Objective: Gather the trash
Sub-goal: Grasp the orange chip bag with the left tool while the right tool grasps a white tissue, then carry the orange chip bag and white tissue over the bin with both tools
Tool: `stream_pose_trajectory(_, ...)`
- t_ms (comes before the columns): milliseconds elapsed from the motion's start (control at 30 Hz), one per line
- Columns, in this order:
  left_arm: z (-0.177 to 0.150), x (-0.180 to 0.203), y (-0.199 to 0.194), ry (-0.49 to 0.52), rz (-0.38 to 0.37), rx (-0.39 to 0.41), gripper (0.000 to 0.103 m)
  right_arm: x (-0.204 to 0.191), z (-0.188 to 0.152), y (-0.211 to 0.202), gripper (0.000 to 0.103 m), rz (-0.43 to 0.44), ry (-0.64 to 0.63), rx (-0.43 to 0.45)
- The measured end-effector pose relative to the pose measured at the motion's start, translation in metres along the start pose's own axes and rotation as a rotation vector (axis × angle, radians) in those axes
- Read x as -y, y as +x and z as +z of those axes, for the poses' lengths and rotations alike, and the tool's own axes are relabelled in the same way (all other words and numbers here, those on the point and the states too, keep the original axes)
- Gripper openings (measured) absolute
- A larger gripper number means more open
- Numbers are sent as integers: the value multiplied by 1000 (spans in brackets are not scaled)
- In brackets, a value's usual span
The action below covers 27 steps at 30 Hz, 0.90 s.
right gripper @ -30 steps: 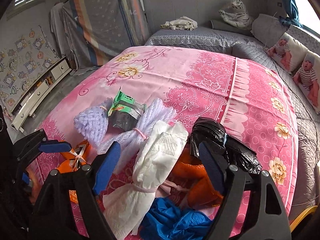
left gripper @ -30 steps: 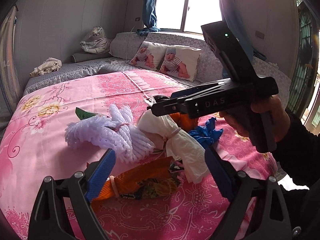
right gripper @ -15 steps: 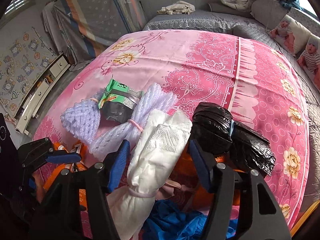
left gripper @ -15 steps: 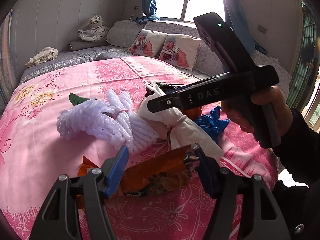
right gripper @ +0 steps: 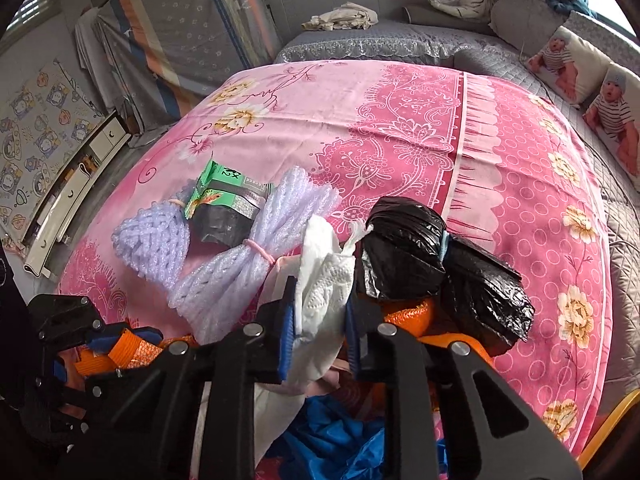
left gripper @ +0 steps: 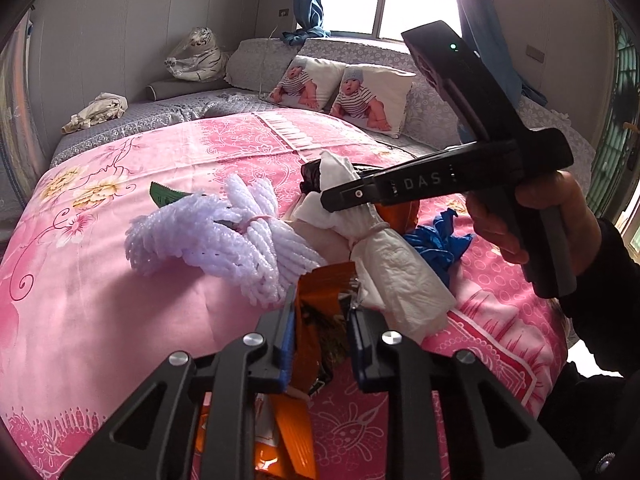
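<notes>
The left gripper (left gripper: 322, 334) had just closed, pinching the crinkled orange snack wrapper (left gripper: 320, 312); the right gripper (right gripper: 320, 332) likewise clamped the tied white paper-towel bundle (right gripper: 324, 284), apparently for lifting away.

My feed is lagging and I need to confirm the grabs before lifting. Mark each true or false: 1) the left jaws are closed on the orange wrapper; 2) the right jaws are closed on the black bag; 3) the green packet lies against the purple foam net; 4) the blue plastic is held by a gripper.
1) True: the left gripper pinches the orange snack wrapper.
2) False: the right gripper pinches the white tissue bundle; the black plastic bag lies free beside it.
3) True: the green packet rests on the purple foam net.
4) False: the blue plastic lies loose on the pink bedsheet.
</notes>
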<state>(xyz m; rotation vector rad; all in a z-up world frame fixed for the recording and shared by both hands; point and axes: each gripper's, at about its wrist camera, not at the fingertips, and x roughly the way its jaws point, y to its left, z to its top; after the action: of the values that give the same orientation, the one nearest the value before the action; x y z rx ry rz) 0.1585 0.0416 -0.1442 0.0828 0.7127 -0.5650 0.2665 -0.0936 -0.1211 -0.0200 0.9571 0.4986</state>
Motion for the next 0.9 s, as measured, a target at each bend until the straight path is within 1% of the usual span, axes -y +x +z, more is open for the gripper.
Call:
stream_pose_trajectory(167,-1,5,-4,20,17,8,18,5,0,-11,16,-6,22,32)
stream_pose_trajectory(267,-1,4,-10,10,10,15,18,7,0,-21,16,-14,25,56)
stream_pose_trajectory(500,-1,4,-31,-8,6,40,18,12,-2,-46,16,-1,43,115)
stream_pose_trajectory(633,-3,1,-43,-27,8,49,18,16,-4,-59,16,7,65,146)
stream_pose_trajectory(900,-6,-10,-64,-78,38,75,18,24,-13,-85,16,2,84,197)
